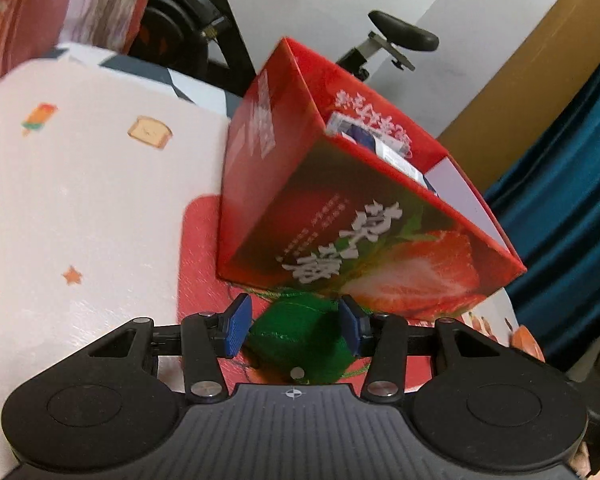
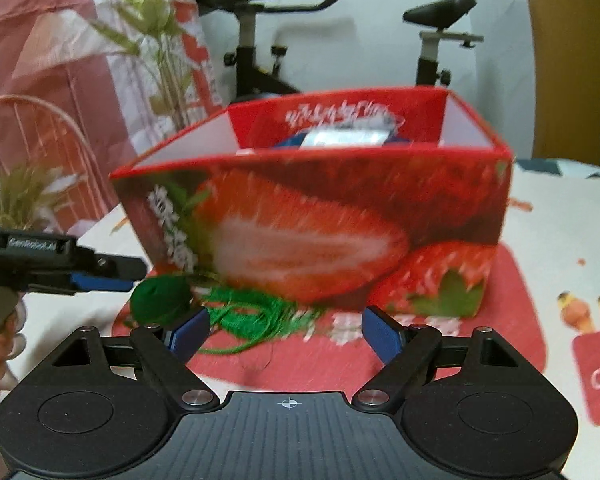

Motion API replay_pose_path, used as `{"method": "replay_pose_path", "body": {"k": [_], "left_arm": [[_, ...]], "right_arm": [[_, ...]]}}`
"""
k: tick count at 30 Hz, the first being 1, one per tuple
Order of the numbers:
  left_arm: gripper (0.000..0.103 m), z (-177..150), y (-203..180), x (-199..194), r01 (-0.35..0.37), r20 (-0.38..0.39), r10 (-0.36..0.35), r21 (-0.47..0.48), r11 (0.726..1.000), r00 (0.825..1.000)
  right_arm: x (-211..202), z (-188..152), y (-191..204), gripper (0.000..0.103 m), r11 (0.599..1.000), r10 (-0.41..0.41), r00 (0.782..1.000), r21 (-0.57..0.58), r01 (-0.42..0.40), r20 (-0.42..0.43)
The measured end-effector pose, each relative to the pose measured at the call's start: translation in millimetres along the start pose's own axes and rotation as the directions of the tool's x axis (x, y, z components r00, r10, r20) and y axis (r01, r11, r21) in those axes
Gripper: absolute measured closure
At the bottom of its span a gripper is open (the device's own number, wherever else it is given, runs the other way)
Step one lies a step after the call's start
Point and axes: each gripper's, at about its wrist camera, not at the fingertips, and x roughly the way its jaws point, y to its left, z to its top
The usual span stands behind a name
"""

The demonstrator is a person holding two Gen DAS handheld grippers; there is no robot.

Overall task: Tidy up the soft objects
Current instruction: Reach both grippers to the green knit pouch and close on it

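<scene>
Picking-up step, by the look of it: left gripper [image 1: 296, 330] narrowed around green yarn ball [image 1: 300, 336], pads at its sides, firm grip uncertain. Right gripper [image 2: 286, 334] wide, empty, loose green strands [image 2: 246, 316] just ahead. Next, probably: squeeze, lift over strawberry box [image 1: 364, 208] directly ahead.

One strawberry box [image 1: 352, 216], one green yarn ball [image 1: 300, 336] (loose strands), two claws [image 1: 296, 326] [image 2: 286, 334].
</scene>
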Motion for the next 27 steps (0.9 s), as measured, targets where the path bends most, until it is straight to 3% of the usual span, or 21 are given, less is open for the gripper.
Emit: {"method": "replay_pose_path", "body": {"k": [11, 15, 19, 27], "left_arm": [[0.059, -27, -27, 21, 0.11, -0.065, -0.11, 0.006, 0.994, 0.992], [0.059, -37, -43, 26, 0.133, -0.092, -0.13, 0.033, 0.991, 0.987], [0.059, -44, -51, 28, 0.14, -0.107, -0.135, 0.039, 0.989, 0.985], [0.06, -58, -67, 22, 0.112, -0.092, -0.109, 0.033, 0.993, 0.99]], "right_arm": [[12, -14, 16, 0.026, 0.996, 0.078, 0.995, -0.048, -0.081, -0.069], [13, -18, 23, 0.035, 0.99, 0.103, 0.99, -0.084, -0.111, -0.096], [12, -21, 25, 0.055, 0.986, 0.13, 0.985, -0.088, -0.141, -0.112], [1, -25, 21, 0.06, 0.987, 0.147, 0.984, -0.054, -0.153, -0.101]]}}
